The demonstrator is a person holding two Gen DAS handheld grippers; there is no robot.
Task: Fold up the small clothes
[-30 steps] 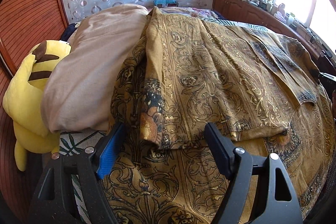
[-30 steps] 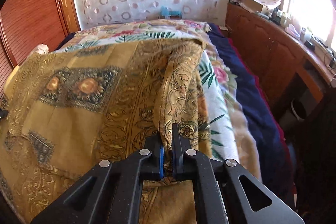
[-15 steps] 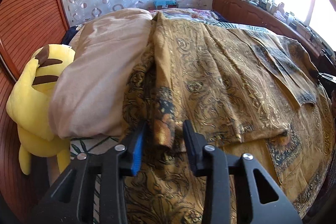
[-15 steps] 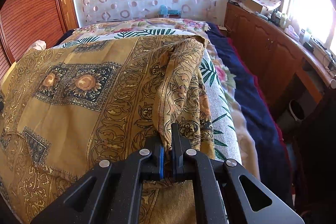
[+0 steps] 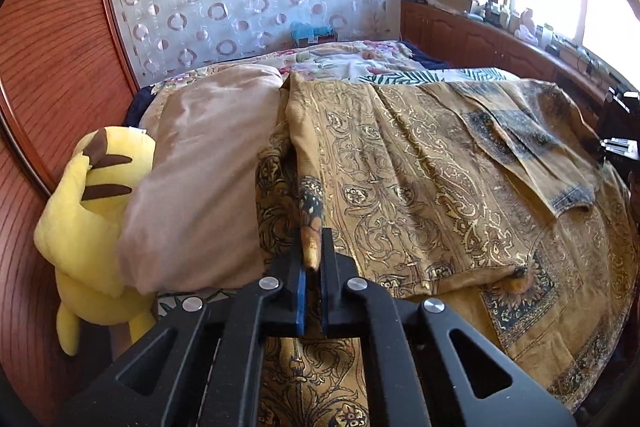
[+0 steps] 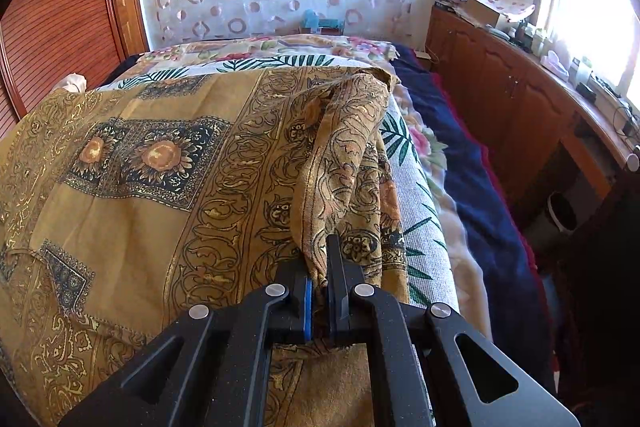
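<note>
A mustard-gold patterned cloth (image 5: 420, 187) lies spread and partly folded over on the bed. My left gripper (image 5: 311, 259) is shut on a bunched corner of its left edge, next to the pillow. The same cloth fills the right wrist view (image 6: 160, 187), with dark sunflower panels. My right gripper (image 6: 320, 267) is shut on a gathered fold of the cloth's right edge, which rises in a ridge toward the far end of the bed.
A beige pillow (image 5: 200, 179) and a yellow plush toy (image 5: 92, 219) lie to the left by the wooden headboard (image 5: 52, 67). A floral and leaf-print bedspread (image 6: 416, 187) and a navy blanket (image 6: 472, 195) lie to the right. Wooden cabinets (image 6: 512, 99) with clutter run under the window.
My left gripper went from wide open to shut on the cloth's left corner. My right gripper stayed shut on its fold and the cloth shifted a little.
</note>
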